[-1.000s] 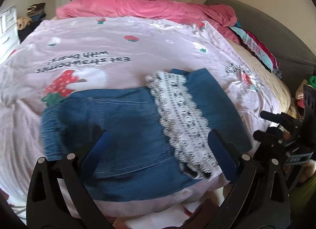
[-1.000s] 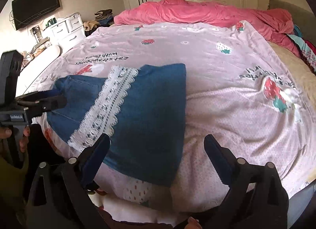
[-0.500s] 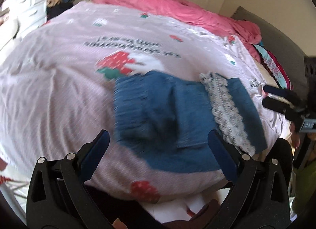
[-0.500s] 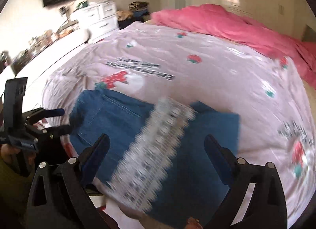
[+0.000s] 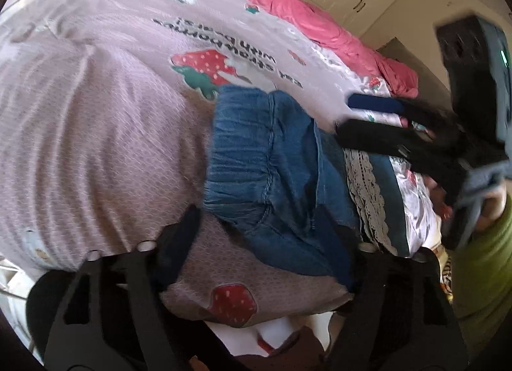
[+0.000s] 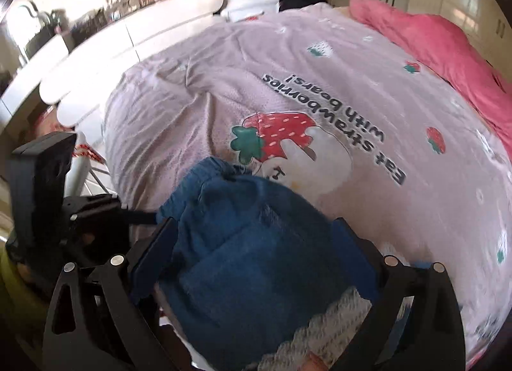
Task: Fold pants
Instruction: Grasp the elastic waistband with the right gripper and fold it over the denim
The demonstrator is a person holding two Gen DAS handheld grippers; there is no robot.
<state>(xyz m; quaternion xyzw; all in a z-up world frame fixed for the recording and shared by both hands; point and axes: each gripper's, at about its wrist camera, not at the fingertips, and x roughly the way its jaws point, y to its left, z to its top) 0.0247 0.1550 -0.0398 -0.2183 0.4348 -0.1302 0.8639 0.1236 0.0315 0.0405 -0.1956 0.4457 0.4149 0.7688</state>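
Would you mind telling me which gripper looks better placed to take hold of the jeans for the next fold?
Probably the left gripper: its jaws, which have just been closing, straddle the near edge of the jeans by the elastic waistband. The right gripper is open over the folded middle.

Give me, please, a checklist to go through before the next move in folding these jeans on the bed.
1. Grip of the left gripper on the waistband: its jaws have just been closing and the denim edge is between them, but whether the pads press is unclear. Cannot tell.
2. Grip of the right gripper on the jeans: jaws stand wide and the denim only lies between them. Not ok.
3. The lace trim lies flat on top, not tucked under. Ok.
4. The sheet beyond the jeans is free for the fold. Ok.
5. The two grippers are apart from each other. Ok.
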